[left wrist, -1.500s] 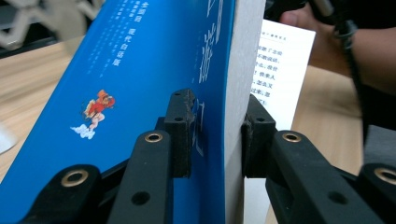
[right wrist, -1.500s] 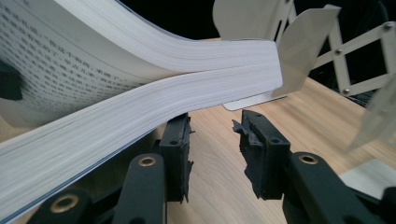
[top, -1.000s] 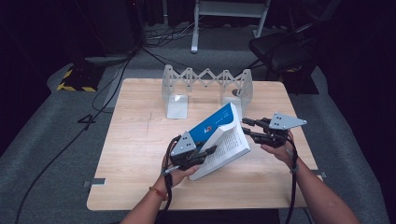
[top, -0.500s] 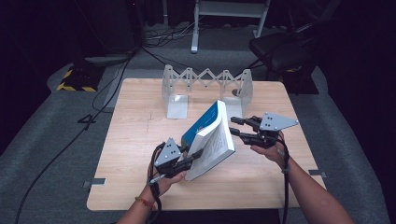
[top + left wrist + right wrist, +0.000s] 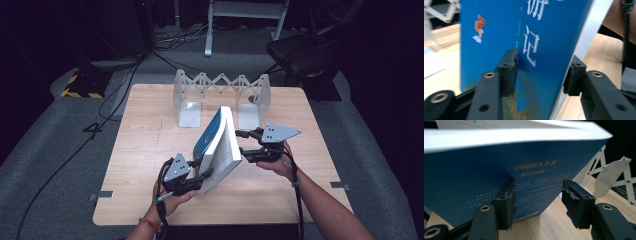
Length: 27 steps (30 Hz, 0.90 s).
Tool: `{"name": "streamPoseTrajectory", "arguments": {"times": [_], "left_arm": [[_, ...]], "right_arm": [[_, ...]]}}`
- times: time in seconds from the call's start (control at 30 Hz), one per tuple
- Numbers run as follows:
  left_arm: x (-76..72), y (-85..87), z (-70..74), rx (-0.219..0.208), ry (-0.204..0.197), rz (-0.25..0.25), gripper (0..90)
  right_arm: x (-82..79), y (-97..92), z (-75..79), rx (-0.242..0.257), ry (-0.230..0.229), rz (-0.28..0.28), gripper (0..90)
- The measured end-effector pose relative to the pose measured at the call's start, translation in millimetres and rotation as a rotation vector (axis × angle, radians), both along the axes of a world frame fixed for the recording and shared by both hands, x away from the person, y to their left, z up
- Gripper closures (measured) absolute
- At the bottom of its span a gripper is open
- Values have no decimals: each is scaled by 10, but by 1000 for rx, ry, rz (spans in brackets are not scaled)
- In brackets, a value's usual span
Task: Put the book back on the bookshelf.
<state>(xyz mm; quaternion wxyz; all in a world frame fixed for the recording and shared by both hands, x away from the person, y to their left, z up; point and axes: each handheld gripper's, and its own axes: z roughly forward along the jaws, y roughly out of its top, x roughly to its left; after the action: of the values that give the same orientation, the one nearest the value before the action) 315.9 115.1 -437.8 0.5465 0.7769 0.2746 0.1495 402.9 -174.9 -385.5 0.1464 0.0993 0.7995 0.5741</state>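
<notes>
Dark floor and cables surround the pale wooden table (image 5: 150, 150), which carries a blue book (image 5: 212, 132) standing nearly upright near its middle.

At the left gripper (image 5: 192, 172), the jaws have just been opening. In the left gripper view they stand apart on either side of the book's (image 5: 544, 45) lower corner: the left pad (image 5: 509, 71) lies against the blue front cover, while the right one (image 5: 574, 77) sits just off the page side, so the hold looks loose rather than clamped. The right gripper (image 5: 245, 145) has also just been opening its jaws. In the right gripper view both pads (image 5: 505, 203) are apart with the back cover (image 5: 499, 177) behind them, and nothing is pressed between them.

The book's bottom edge meets the table and its white page block faces the right gripper. Behind it, well apart, stands a white folding rack (image 5: 220, 92) with two flat feet; open board lies between rack and book. The table's left half is bare wood with plenty of room, and the near edge lies just behind both hands.

The left hand (image 5: 172, 200) comes in from the bottom edge, forearm low, gripper pointing forward and up toward the book. The right hand (image 5: 277, 165) reaches in from the lower right, its gripper held level and aimed leftward at the book.
</notes>
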Motion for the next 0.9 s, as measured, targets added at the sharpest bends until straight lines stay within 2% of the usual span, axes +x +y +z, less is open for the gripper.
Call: {"name": "streamPoseTrajectory", "arguments": {"times": [0.03,0.07,0.1,0.13,0.2,0.27,0.33,0.43,0.5,0.57,0.73,0.83,0.9], "left_arm": [[13,-9,-3,-7,6,-5,548],[33,-23,3,-7,10,-13,556],[50,-28,6,-7,9,-27,571],[65,-28,4,-13,12,-36,597],[120,-56,-3,-33,28,-59,633],[154,-120,2,-29,21,-70,641],[195,-167,-5,-51,29,-78,647],[249,-216,-21,-76,38,-99,672],[306,-296,-31,-90,42,-111,673],[328,-332,-27,-96,40,-114,675],[359,-347,-32,-115,55,-122,689],[330,-291,-42,-136,61,-114,697],[290,-214,-44,-141,61,-112,706]], "right_arm": [[-2,1,-1,2,0,1,474],[-15,-1,2,-3,-18,3,497],[-54,-1,1,-11,-61,-3,529],[-62,-13,2,-17,-69,-1,530],[-46,-78,18,14,-52,16,530],[-44,-151,62,38,-51,16,530],[-25,-198,74,32,-48,-10,531],[29,-295,30,53,-8,-16,519],[22,-349,35,67,-12,-22,513],[28,-392,46,43,-24,-45,513],[68,-505,-18,57,7,-57,513],[61,-493,-40,79,5,-51,523],[51,-472,-45,75,-5,-56,528]]}}
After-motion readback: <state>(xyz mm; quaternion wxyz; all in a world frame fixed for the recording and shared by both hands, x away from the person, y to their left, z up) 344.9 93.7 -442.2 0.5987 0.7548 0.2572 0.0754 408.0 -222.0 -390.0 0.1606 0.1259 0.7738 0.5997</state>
